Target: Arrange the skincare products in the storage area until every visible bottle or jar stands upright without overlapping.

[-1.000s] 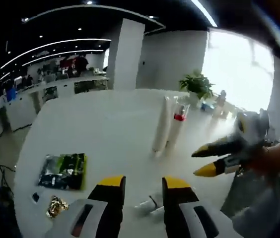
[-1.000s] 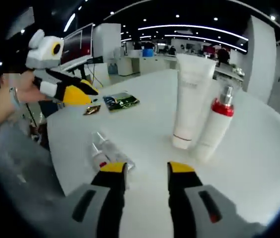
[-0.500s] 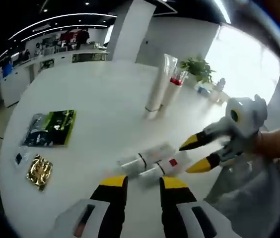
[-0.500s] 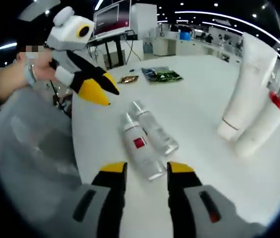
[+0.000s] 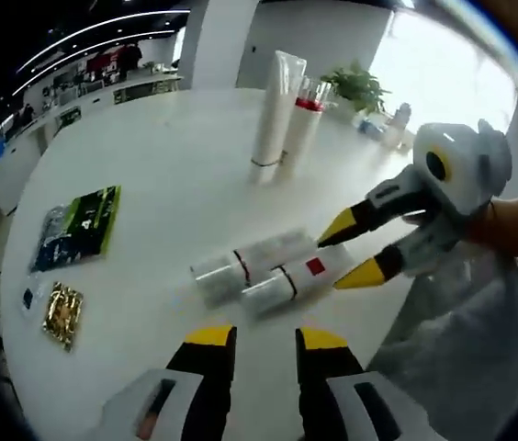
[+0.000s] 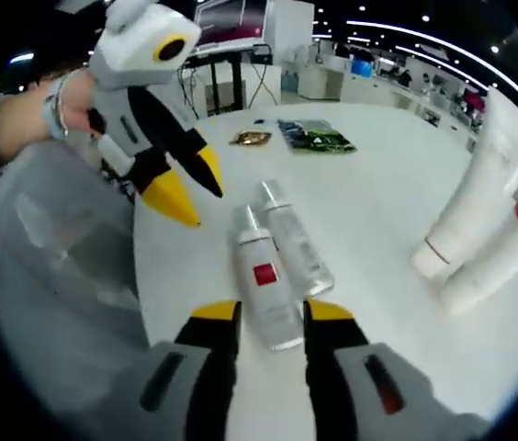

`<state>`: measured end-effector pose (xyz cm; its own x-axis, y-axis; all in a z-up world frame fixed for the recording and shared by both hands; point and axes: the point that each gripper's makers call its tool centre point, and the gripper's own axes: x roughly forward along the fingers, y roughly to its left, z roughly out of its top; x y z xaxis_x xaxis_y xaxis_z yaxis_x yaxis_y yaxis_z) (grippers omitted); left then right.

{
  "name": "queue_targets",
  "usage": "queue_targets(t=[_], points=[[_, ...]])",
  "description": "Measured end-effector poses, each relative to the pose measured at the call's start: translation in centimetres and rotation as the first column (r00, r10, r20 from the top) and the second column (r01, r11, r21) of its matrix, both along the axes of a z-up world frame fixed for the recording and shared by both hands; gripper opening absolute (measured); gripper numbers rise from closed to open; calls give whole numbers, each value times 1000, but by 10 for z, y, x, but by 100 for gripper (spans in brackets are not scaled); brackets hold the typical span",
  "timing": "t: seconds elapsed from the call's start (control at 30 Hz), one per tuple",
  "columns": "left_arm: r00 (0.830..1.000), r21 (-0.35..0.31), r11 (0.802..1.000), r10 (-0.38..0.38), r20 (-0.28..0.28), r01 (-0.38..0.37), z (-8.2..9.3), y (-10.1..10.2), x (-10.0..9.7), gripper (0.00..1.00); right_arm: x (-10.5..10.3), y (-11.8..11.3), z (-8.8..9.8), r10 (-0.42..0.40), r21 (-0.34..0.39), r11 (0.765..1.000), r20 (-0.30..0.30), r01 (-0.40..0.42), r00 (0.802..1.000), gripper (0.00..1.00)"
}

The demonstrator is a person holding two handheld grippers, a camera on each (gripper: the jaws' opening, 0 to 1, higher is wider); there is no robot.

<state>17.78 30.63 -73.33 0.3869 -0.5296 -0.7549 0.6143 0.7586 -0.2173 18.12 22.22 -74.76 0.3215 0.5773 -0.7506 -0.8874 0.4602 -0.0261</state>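
I have brought my right gripper [image 6: 259, 314] down, jaws open, astride the base of the red-labelled bottle [image 6: 266, 288] lying beside the clear bottle [image 6: 294, 246] near the table [image 5: 176, 184] edge, while my left gripper [image 5: 254, 338] hovers open, so righting can begin.

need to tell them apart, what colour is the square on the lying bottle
Red, on the white lying bottle; clearest in the right gripper view.

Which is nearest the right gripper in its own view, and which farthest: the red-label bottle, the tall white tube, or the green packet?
1. Red-label bottle: lying on the table, its end between the right gripper's jaws.
2. Tall white tube: standing off to the view's right.
3. Green packet: flat at the table's far edge, beyond the bottles.
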Motion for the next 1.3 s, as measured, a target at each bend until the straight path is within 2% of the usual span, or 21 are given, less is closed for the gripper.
queue_targets(t=[0.13, 0.23, 0.33, 0.4, 0.53, 0.63, 0.73, 0.8, 0.83, 0.9, 0.97, 1.07, 1.2, 1.3], points=[[1000, 12, 1000, 3, -3, -3, -1, 4, -2, 27, -7, -1, -3, 64, -36, 997, 32, -63, 997, 21], [1000, 18, 1000, -6, -17, 6, -5, 4, -5, 28, -14, 0, -4, 111, -51, 993, 31, -109, 993, 21], [999, 40, 998, -37, -32, 38, -10, 3, -10, 27, -22, 0, -3, 225, -88, 972, 47, -220, 973, 20], [998, 49, 997, -53, -38, 55, -13, 2, -12, 27, -25, -1, -3, 233, -85, 970, 38, -229, 972, 20], [993, 48, 994, -97, -69, 101, -18, -3, -20, 27, -33, -6, -3, 322, -104, 943, 39, -317, 946, 20], [989, 69, 989, -123, -77, 128, -22, -5, -23, 27, -37, -9, -4, 348, -106, 933, 28, -343, 937, 20], [985, 89, 984, -144, -90, 152, -28, -4, -26, 26, -42, -12, -7, 404, -129, 909, 45, -396, 914, 20], [979, 112, 978, -165, -118, 178, -32, -3, -32, 25, -42, -11, -7, 408, -138, 907, 47, -399, 912, 20], [982, 106, 977, -178, -65, 184, -29, -6, -24, 25, -41, -11, -8, 418, -144, 902, 50, -407, 907, 20], [980, 76, 979, -184, -77, 190, -28, -11, -26, 25, -42, -11, -8, 436, -154, 893, 63, -423, 898, 20], [978, 66, 977, -196, -77, 201, -28, -13, -28, 25, -42, -11, -8, 436, -149, 894, 62, -423, 898, 20], [968, 109, 962, -242, -73, 249, -34, -14, -33, 25, -41, -13, -8, 426, -117, 901, 52, -418, 903, 19], [966, 98, 962, -250, -63, 255, -32, -17, -33, 25, -43, -14, -8, 422, -98, 904, 44, -417, 905, 20], [965, 92, 961, -256, -60, 260, -33, -21, -33, 24, -42, -13, -8, 376, -51, 926, 21, -375, 926, 20]])
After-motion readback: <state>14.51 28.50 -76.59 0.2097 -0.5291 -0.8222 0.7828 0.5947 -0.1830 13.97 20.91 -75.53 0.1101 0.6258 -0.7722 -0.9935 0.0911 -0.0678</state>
